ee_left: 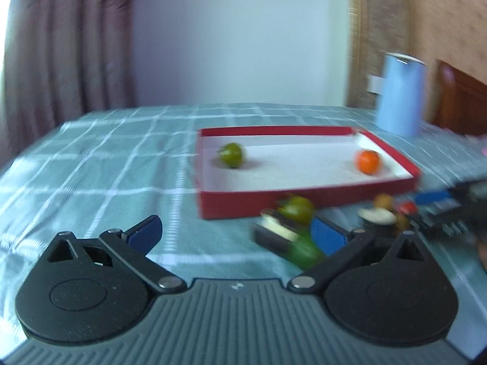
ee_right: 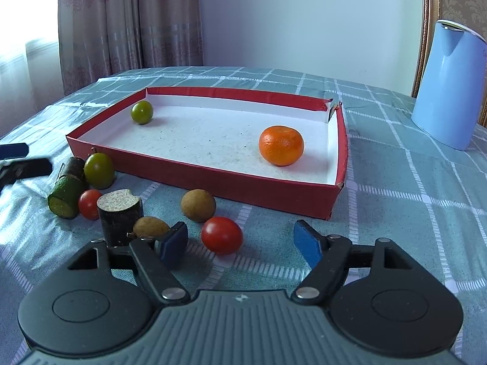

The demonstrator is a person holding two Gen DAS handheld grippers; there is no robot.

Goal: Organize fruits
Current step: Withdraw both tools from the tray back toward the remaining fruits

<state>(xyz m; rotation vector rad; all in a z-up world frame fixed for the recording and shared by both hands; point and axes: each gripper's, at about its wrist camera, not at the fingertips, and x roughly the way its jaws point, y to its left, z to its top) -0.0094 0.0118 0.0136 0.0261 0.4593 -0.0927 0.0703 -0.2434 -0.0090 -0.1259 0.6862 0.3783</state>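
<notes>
A red box point(ee_right: 204, 176) with a white floor holds a small green fruit point(ee_right: 141, 112) at its far left and an orange point(ee_right: 281, 145) at its right. In front of it lie another green fruit point(ee_right: 99, 170), a green cane piece point(ee_right: 67, 194), a dark cane piece point(ee_right: 120, 213), a small tomato point(ee_right: 89, 203) and two brown longans point(ee_right: 198, 205). A bigger red tomato point(ee_right: 221, 234) sits between the pads of my right gripper point(ee_right: 240, 243), which is open and does not touch it. My left gripper point(ee_left: 236, 234) is open and empty, left of the pile, facing the box point(ee_left: 304, 197) in a blurred view.
A light blue kettle point(ee_right: 450, 85) stands at the back right on the green checked tablecloth point(ee_right: 411, 182). Curtains and a pale wall lie behind the table. The left gripper's fingers point(ee_right: 33, 167) show at the left edge of the right wrist view.
</notes>
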